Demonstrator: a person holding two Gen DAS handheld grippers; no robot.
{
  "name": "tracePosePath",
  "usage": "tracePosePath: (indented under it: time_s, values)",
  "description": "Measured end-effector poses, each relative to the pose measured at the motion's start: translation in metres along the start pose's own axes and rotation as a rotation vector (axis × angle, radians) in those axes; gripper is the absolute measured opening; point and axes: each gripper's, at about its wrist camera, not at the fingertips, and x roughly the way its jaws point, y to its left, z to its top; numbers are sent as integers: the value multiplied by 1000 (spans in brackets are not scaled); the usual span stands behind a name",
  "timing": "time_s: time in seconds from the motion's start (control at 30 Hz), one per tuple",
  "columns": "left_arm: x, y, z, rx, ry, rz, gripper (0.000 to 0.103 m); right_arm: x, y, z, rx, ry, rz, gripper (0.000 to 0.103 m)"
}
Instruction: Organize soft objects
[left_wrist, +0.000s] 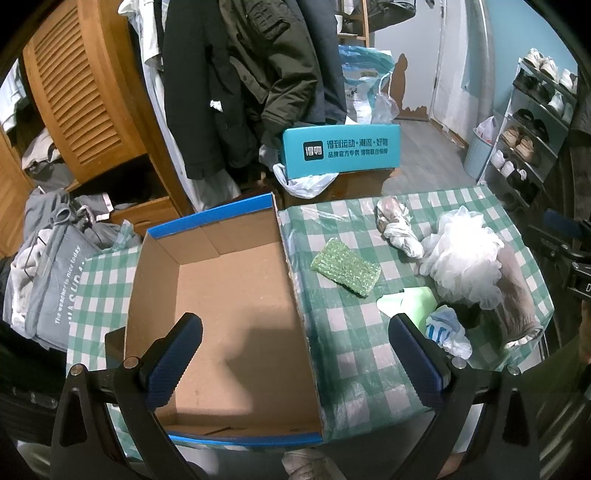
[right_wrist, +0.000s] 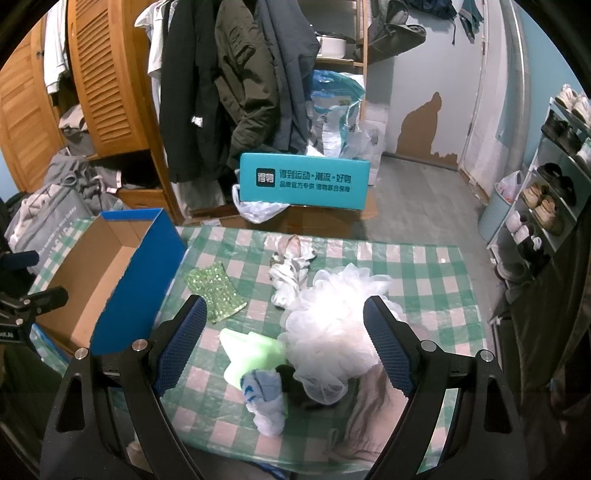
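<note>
An open, empty cardboard box (left_wrist: 229, 295) with blue outside stands on the left of the checked table (left_wrist: 351, 347); it also shows in the right wrist view (right_wrist: 107, 269). My left gripper (left_wrist: 295, 325) is open above the box's right wall. Soft things lie to the right: a green sponge cloth (left_wrist: 345, 266) (right_wrist: 216, 290), a rolled patterned sock (left_wrist: 397, 229) (right_wrist: 291, 271), a white mesh bath pouf (left_wrist: 465, 262) (right_wrist: 328, 325), a light green pad (right_wrist: 255, 354), a blue-white cloth (right_wrist: 266, 395) and a beige knit hat (left_wrist: 517, 299). My right gripper (right_wrist: 284, 314) is open above the pouf.
Beyond the table stands a teal box lid (right_wrist: 304, 181) on a brown carton, with plastic bags and hanging coats (right_wrist: 229, 85) behind. A wooden wardrobe (left_wrist: 85, 88) and piled clothes are at left. A shoe rack (right_wrist: 554, 184) stands at right.
</note>
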Motion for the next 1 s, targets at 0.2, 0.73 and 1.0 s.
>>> tracePosePath:
  time_s: [0.2, 0.73, 1.0]
  values:
    - [0, 0, 0, 1, 0, 0, 102, 0, 0, 0, 0, 0, -1, 85]
    - [0, 0, 0, 0, 1, 1, 102, -1, 1, 1, -3, 3, -1, 85]
    - [0, -1, 0, 1, 2, 0, 102, -1, 2, 1, -1, 2, -2, 85]
